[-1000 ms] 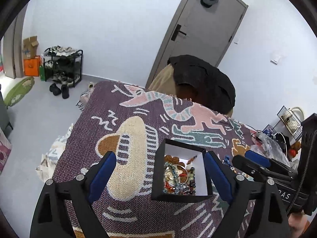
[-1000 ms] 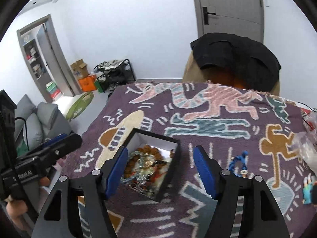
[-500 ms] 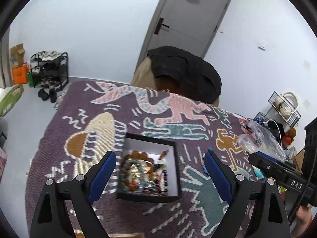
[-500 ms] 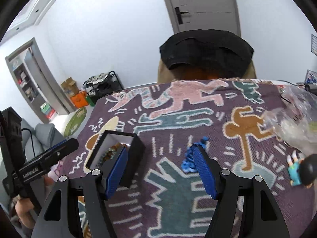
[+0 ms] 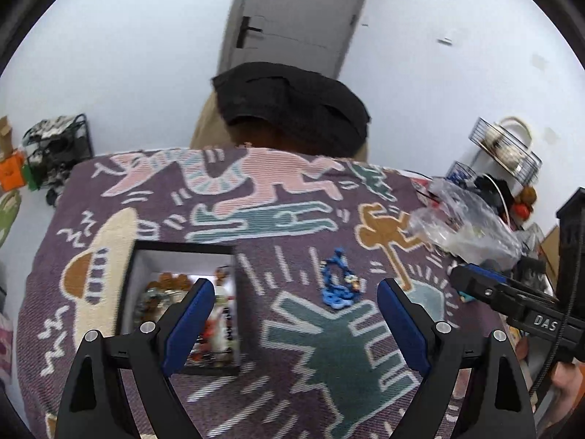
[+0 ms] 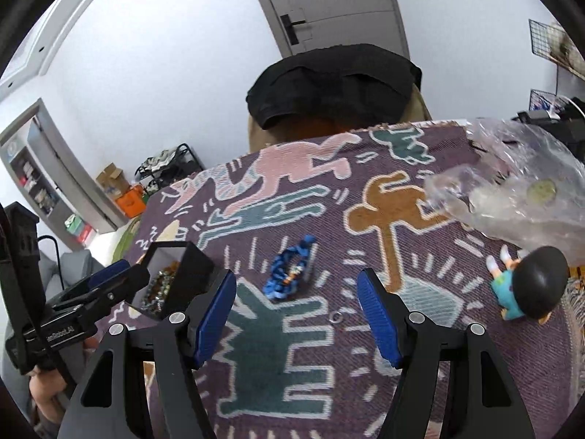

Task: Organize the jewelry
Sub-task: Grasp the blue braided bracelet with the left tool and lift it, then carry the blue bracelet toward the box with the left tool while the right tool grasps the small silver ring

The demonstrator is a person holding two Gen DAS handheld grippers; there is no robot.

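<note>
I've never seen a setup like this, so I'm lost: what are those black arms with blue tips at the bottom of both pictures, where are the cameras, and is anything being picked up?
No robot here: a person holds a pair of hand-held tongs in each hand, with a wide-angle camera on each looking along its two fingers. One picture is from the left tongs, the other from the right tongs. The blue tips are their gripping pads. Each picture also catches the other tool at its edge.

Both stand open and hold nothing.

Below lies a purple patterned blanket. On it sit a black box full of beaded jewelry, a blue bracelet lying loose, a small metal ring, a crumpled clear plastic bag and a cartoon figurine. The blue bracelet lies ahead of both tongs, so it seems the likely next pick.
</note>
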